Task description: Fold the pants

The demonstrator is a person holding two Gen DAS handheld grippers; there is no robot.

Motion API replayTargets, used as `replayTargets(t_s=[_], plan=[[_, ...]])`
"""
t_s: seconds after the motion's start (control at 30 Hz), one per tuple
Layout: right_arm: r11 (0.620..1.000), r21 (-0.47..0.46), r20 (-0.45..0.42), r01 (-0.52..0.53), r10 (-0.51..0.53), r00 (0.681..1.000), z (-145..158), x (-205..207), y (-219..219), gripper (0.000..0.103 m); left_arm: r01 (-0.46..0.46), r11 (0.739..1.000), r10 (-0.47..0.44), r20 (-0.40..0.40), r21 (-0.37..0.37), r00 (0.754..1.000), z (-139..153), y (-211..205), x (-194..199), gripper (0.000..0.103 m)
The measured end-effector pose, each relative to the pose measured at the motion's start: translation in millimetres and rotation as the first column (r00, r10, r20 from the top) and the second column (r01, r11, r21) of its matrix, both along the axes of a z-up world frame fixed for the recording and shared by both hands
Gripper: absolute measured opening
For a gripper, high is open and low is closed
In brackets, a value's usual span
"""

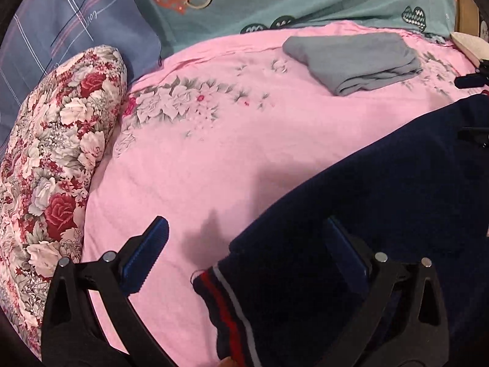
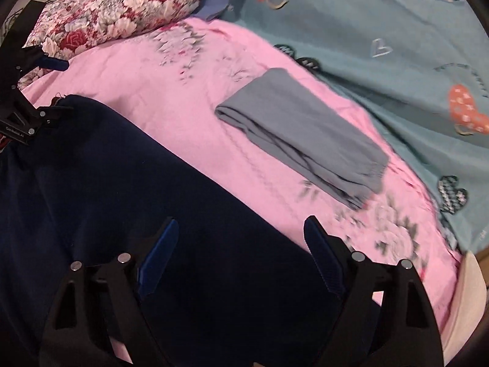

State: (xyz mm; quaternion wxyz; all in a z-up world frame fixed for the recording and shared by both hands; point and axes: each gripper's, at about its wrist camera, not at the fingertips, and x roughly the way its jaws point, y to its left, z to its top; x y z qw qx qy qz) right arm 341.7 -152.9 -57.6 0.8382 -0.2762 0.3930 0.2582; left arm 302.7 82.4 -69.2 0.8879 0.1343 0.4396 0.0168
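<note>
Dark navy pants (image 1: 382, 202) lie spread on the pink bed sheet; a striped red, white and navy cuff (image 1: 226, 299) shows near the bottom of the left wrist view. My left gripper (image 1: 244, 232) is open, its jaws wide apart over the cuff end, one finger above the sheet and one above the navy cloth. My right gripper (image 2: 241, 232) is open, hovering over the navy pants (image 2: 122, 183) near their edge. The left gripper (image 2: 39, 88) also shows at the far left of the right wrist view.
A folded grey garment (image 1: 357, 61) (image 2: 302, 137) lies on the pink floral sheet (image 1: 214, 153) further back. A red and white floral pillow (image 1: 55, 159) lies at the left. A teal heart-print blanket (image 2: 397, 61) borders the far side.
</note>
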Motion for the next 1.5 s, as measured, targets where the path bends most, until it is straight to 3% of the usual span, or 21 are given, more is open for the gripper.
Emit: replayTargets(t_s=[0.1,0.2,0.23,0.3,0.33,0.47,0.67,0.97,1.1,1.23,1.3,1.37,1.47,1.5], plan=[[0.999,-0.028,-0.019,-0.038,0.037,0.999,-16.7,23.9,9.9,0.085,0.003,1.0,-0.003,-0.043,-0.006,0.999,-13.1,5.1,9.4,0.101],[0.997,-0.043,-0.1,-0.068,0.064,0.993,-35.3,44.3,13.0,0.082,0.007,1.0,-0.009,-0.067,-0.028,0.998,-19.5,7.1,13.4,0.097],[0.996,-0.033,-0.14,-0.083,0.077,0.987,-41.0,48.9,12.2,0.063,0.02,0.999,-0.023,-0.074,-0.045,0.997,-20.6,6.8,13.8,0.092],[0.989,0.103,-0.281,-0.105,0.13,0.951,-41.5,57.6,5.9,0.027,0.04,0.996,-0.048,-0.086,-0.086,0.995,-21.3,5.5,13.5,0.075],[0.99,0.107,-0.27,-0.091,0.117,0.956,-38.8,58.3,4.3,0.011,0.049,0.993,-0.058,-0.087,-0.103,0.995,-20.5,5.3,12.7,0.073],[0.991,0.102,-0.236,-0.092,0.113,0.965,-30.1,45.5,3.2,0.005,0.073,0.989,-0.086,-0.097,-0.128,0.992,-15.8,-0.3,10.7,0.052],[0.982,0.168,-0.133,-0.086,0.109,0.985,5.7,19.3,-7.0,0.004,0.059,0.99,-0.069,-0.071,-0.131,0.995,-1.8,-0.8,2.1,0.043],[0.971,0.18,0.011,-0.157,0.157,0.988,65.8,-68.2,-15.4,0.004,0.069,0.985,-0.066,0.026,-0.161,0.998,45.6,3.2,-46.0,0.033],[0.955,0.207,0.07,-0.212,0.202,0.977,89.8,-137.0,-25.7,0.004,0.116,0.975,-0.096,0.111,-0.191,0.989,80.0,6.0,-103.0,0.033],[0.935,0.228,0.075,-0.272,0.262,0.962,87.3,-216.0,-29.5,0.004,0.187,0.966,-0.168,0.114,-0.18,0.979,80.9,-4.3,-159.8,0.035],[0.934,0.219,0.045,-0.284,0.281,0.959,74.8,-244.7,-28.3,0.004,0.203,0.966,-0.189,0.102,-0.159,0.977,72.7,-9.1,-175.1,0.048],[0.94,0.209,0.013,-0.27,0.274,0.962,57.8,-261.1,-28.1,0.004,0.218,0.962,-0.205,0.096,-0.164,0.974,66.7,-13.8,-180.9,0.053],[0.946,0.232,-0.027,-0.227,0.24,0.97,40.2,-268.3,-30.8,0.004,0.224,0.946,-0.203,0.11,-0.233,0.973,67.7,-18.0,-178.6,0.081],[0.946,0.232,-0.029,-0.225,0.238,0.971,35.8,-271.8,-30.1,0.004,0.22,0.938,-0.193,0.122,-0.267,0.974,71.5,-19.4,-177.4,0.085]])
